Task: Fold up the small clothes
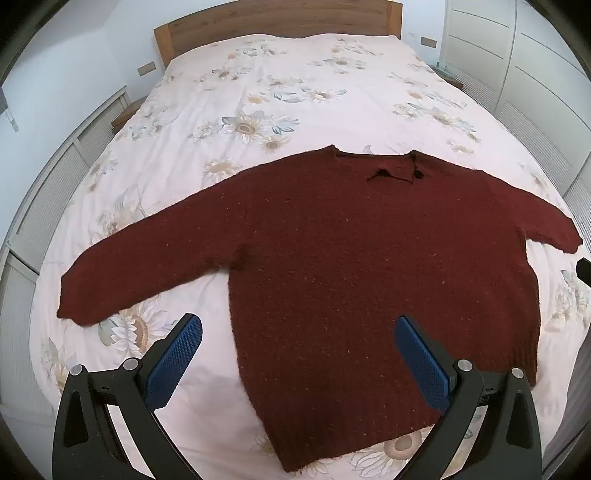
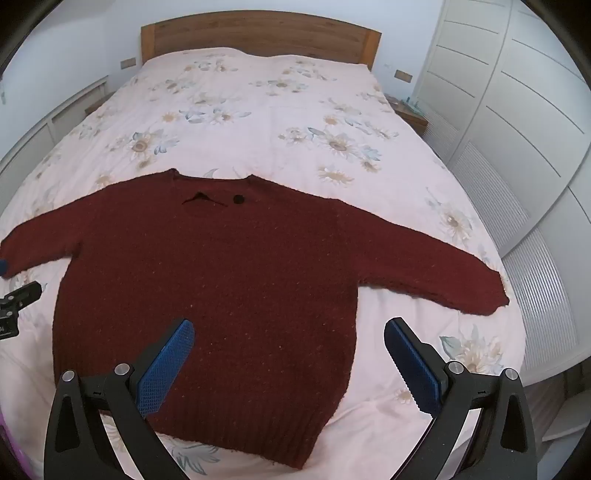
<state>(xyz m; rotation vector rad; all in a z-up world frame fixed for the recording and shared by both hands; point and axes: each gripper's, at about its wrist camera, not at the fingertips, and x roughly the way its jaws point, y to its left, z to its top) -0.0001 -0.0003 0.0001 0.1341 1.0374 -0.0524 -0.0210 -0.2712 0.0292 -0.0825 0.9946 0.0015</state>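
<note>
Right now a dark red knit sweater [image 1: 354,258] lies flat, front up, on the bed [image 1: 295,74], both sleeves spread out, collar toward the wooden headboard [image 1: 273,22] at 12 o'clock. Left gripper [image 1: 297,362] hovers over the hem's left corner, jaws wide apart, holding nothing. Right gripper [image 2: 288,365] hovers over the hem's right side, jaws wide apart too, empty. White wardrobe [image 2: 517,110] at 2 o'clock.
</note>
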